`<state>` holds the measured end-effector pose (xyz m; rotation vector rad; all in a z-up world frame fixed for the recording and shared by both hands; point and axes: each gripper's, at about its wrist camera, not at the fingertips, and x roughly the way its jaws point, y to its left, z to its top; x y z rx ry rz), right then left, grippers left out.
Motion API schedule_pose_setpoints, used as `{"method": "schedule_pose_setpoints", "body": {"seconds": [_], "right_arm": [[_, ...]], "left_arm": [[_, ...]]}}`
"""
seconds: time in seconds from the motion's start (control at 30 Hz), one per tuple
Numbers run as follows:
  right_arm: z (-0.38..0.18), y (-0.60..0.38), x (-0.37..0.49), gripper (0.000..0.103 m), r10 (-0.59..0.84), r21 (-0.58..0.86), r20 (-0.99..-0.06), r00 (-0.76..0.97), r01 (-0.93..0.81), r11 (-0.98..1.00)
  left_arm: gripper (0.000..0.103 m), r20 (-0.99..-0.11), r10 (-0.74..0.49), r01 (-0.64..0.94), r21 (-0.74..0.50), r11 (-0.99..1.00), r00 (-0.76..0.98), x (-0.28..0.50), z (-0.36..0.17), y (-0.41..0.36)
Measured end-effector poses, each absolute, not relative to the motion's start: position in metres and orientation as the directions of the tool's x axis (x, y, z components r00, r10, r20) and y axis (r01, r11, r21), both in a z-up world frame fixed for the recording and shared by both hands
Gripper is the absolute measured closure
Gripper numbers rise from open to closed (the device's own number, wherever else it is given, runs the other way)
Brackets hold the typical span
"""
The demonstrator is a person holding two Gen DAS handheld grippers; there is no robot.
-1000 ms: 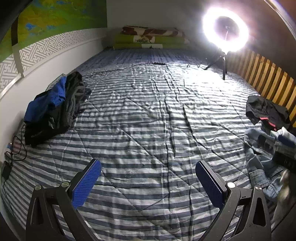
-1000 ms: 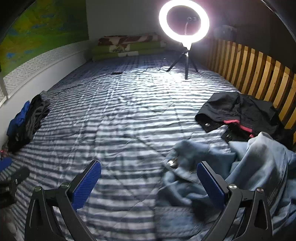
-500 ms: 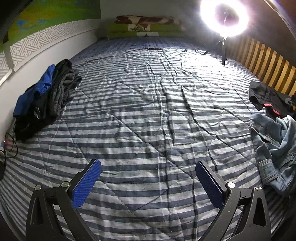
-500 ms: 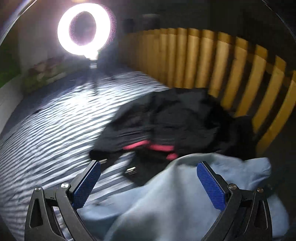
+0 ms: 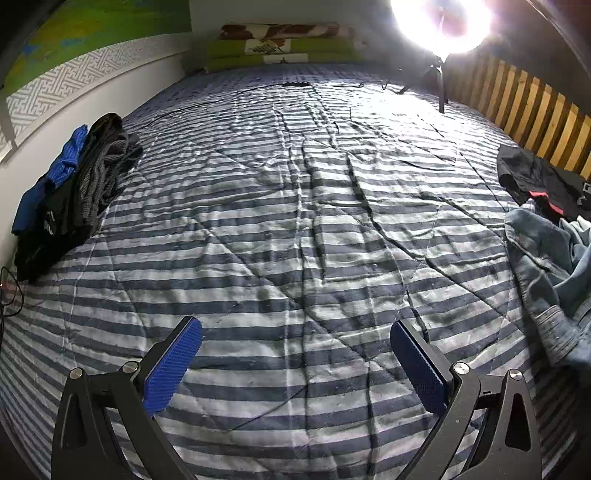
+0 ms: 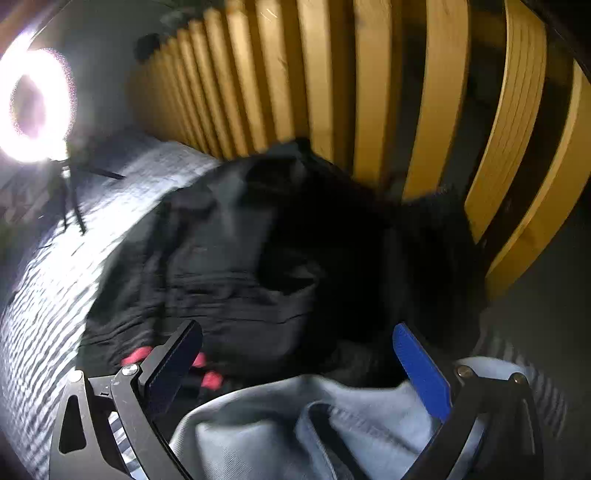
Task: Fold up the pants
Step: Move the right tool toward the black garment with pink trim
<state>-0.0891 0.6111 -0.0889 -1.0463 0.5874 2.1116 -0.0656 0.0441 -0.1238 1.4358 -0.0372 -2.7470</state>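
Crumpled light-blue jeans lie at the right edge of the striped bed, with black pants with a pink trim just behind them. My left gripper hangs open over bare striped cover, well left of both. In the right wrist view, my right gripper is open above the black pants, with the jeans right under its fingers. Nothing sits between either pair of blue pads.
A striped quilt covers the bed. A heap of dark and blue clothes lies by the left wall. A bright ring light on a tripod stands at the back right. Wooden slats fence the right side. Pillows lie at the head.
My right gripper has swung right, from the open bed toward the slats, and now hangs over the black pants and jeans. The left gripper drifted slightly; both stayed open.
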Motion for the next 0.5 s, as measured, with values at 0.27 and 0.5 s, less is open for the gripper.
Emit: {"method": "schedule_pose_setpoints", "body": {"seconds": [0.27, 0.5], "right_arm": [[-0.106, 0.616, -0.101, 0.005, 0.404, 0.019, -0.835, -0.374, -0.753, -0.657], [-0.107, 0.616, -0.102, 0.026, 0.428, 0.003, -0.82, -0.381, -0.749, -0.663]], "left_arm": [[0.0, -0.822, -0.054, 0.027, 0.047, -0.999, -0.567, -0.067, -0.126, 0.044], [0.0, -0.809, -0.069, 0.045, 0.053, -0.998, -0.584, -0.061, -0.12, 0.032]]}}
